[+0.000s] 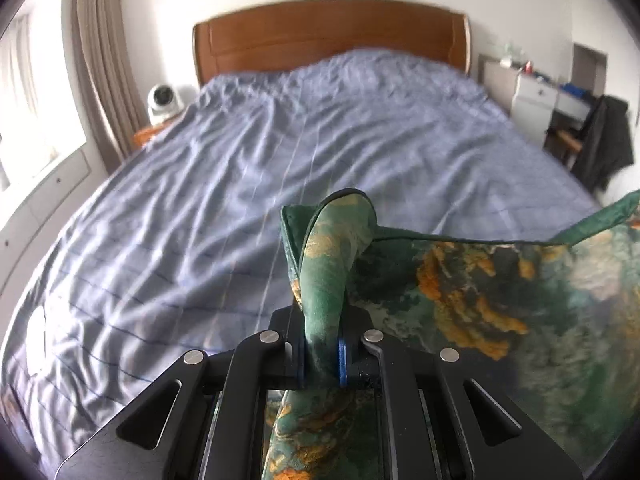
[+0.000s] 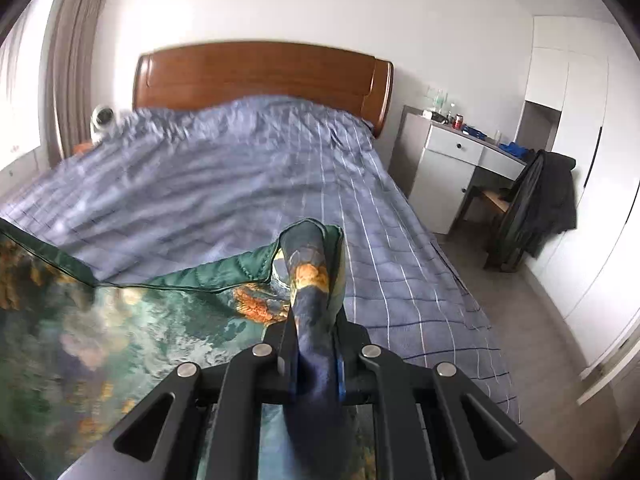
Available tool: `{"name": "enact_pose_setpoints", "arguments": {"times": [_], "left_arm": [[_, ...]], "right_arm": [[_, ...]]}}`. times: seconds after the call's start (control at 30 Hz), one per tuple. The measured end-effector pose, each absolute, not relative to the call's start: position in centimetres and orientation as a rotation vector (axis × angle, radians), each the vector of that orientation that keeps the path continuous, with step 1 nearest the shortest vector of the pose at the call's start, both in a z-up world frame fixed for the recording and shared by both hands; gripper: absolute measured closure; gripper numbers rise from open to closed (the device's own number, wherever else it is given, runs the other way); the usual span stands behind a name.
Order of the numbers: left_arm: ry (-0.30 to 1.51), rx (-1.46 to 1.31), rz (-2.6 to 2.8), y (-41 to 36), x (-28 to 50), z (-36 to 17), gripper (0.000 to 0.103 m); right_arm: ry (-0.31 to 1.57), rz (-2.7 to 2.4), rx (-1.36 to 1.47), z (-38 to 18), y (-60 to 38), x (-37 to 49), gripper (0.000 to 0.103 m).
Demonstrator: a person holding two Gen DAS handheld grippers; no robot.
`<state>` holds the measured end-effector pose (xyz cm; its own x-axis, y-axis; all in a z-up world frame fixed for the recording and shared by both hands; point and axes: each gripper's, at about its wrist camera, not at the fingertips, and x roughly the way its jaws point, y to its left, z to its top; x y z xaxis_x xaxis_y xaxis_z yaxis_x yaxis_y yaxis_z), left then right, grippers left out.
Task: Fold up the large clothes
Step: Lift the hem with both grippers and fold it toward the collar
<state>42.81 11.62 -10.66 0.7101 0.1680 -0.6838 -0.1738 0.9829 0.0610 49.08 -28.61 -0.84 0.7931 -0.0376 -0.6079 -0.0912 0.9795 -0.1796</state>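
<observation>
Glossy wooden headboard (image 2: pixel 260 76), satiny printed cloth (image 1: pixel 500 300)

The bed (image 2: pixel 224 184) fills the middle of the room, its headboard (image 2: pixel 260 76) against the far wall. A small camera (image 2: pixel 102 118) sits left of the bed's head; a desk (image 2: pixel 452 160) stands right of it, with a chair (image 2: pixel 532 208) draped in a jacket just beyond. The cloth (image 1: pixel 500 300) hangs over the bed's near end, stretched between the left gripper (image 1: pixel 322 344) and the right gripper (image 2: pixel 314 356).

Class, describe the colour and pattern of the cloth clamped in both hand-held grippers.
The cloth is dark green with orange and pale blotches, a painterly print; clearest in the left wrist view.
</observation>
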Motion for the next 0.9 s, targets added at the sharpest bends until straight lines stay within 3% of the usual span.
{"name": "enact_pose_setpoints", "arguments": {"times": [0.17, 0.3, 0.5, 0.9], "left_arm": [[0.842, -0.043, 0.201, 12.9, 43.3, -18.2, 0.092], [0.825, -0.087, 0.205, 12.9, 43.0, -20.2, 0.09], [0.831, -0.114, 0.207, 13.2, 43.3, -21.5, 0.088], [0.839, -0.118, 0.204, 13.1, 43.6, -22.0, 0.087]], "right_arm": [[0.823, 0.014, -0.218, -9.7, -29.5, 51.2, 0.091], [0.92, 0.05, -0.152, -14.9, -30.1, 51.8, 0.09], [0.93, 0.058, -0.005, -17.1, -31.9, 52.7, 0.085], [0.937, 0.085, 0.059, -17.9, -31.7, 53.1, 0.084]]}}
